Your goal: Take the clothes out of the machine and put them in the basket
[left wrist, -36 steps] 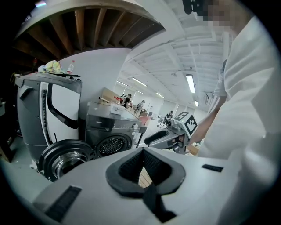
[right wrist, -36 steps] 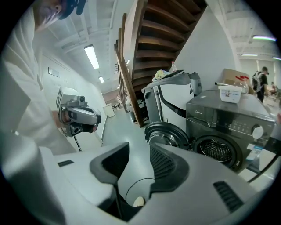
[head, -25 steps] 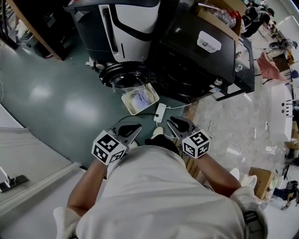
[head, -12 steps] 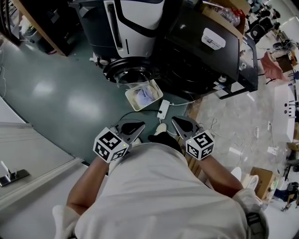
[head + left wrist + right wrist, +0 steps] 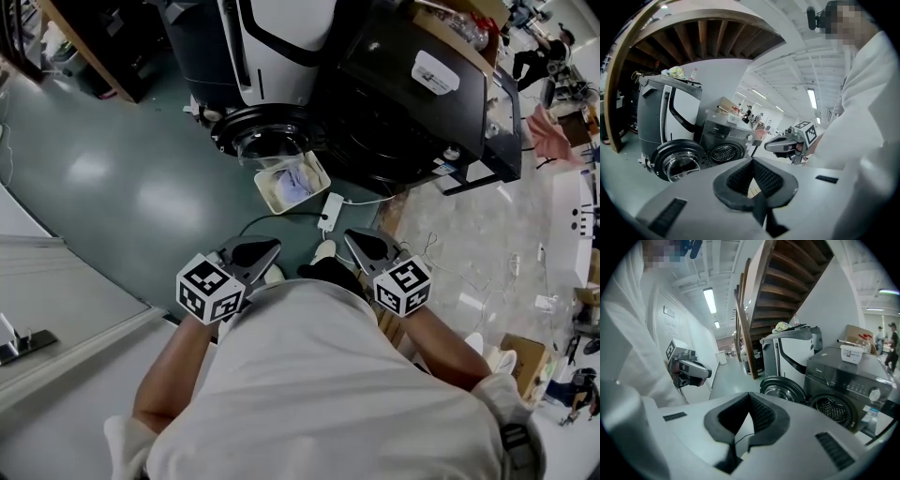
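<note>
**Jaws.** The left gripper [image 5: 753, 183] has its jaws together, pads meeting along a dark seam, with nothing between them. The right gripper [image 5: 749, 420] is in the same condition: jaws fully closed and nothing clamped. Through the small notch above each seam only floor shows.

**Position of grippers.** In the head view both grippers are held low and close to the person's body, side by side and apart from each other. Both point toward the machine. Neither touches any object.

**Clothes.** The clothes [image 5: 293, 183], a pale lilac and white bundle, lie inside the basket [image 5: 265, 195]. How many pieces they make up cannot be told.

**Basket.** It is a light rectangular tub standing on the green floor [image 5: 122, 178]. It sits just beside the lower edge of the open door [image 5: 264, 141] and ahead of both grippers.

**Machine.** The dark front-loading machine [image 5: 412, 112] has its round door swung fully out to the side. In the right gripper view the perforated metal drum [image 5: 833, 409] is visible through the opening.

**Other items.** A white power strip [image 5: 330, 212] lies on the floor between the basket and the right gripper. A tall white and black appliance [image 5: 281, 28] stands next to the machine on the door side.
</note>
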A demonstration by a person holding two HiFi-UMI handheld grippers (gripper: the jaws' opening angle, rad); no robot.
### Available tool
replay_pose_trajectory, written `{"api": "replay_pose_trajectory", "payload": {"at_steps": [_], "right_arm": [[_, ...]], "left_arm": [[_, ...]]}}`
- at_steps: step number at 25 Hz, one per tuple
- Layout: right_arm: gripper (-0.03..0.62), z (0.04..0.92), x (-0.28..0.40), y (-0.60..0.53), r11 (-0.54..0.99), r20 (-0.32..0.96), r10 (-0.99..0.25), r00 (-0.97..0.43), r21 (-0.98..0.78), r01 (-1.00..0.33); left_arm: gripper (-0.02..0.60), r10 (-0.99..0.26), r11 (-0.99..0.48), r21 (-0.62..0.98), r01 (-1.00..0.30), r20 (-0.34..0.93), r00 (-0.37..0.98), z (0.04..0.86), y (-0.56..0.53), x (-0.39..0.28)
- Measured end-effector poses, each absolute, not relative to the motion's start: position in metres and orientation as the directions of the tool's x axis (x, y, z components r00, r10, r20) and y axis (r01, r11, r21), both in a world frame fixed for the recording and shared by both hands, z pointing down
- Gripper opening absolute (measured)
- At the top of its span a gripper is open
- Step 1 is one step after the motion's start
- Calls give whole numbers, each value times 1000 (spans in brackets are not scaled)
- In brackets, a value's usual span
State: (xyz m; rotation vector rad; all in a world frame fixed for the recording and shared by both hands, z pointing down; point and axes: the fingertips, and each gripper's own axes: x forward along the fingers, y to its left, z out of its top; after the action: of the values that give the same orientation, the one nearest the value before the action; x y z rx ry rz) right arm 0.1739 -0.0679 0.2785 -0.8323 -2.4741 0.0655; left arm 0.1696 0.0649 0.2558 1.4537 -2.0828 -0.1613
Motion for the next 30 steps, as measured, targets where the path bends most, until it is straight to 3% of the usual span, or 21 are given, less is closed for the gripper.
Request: {"api": "replay_pose_trajectory", "payload": {"at_steps": [30], "right_arm": [[5, 282, 177, -54, 808, 464, 577, -672, -207, 551]], "left_arm": [[-2, -885, 403, 414, -816, 402, -234, 269, 79, 175]]}}
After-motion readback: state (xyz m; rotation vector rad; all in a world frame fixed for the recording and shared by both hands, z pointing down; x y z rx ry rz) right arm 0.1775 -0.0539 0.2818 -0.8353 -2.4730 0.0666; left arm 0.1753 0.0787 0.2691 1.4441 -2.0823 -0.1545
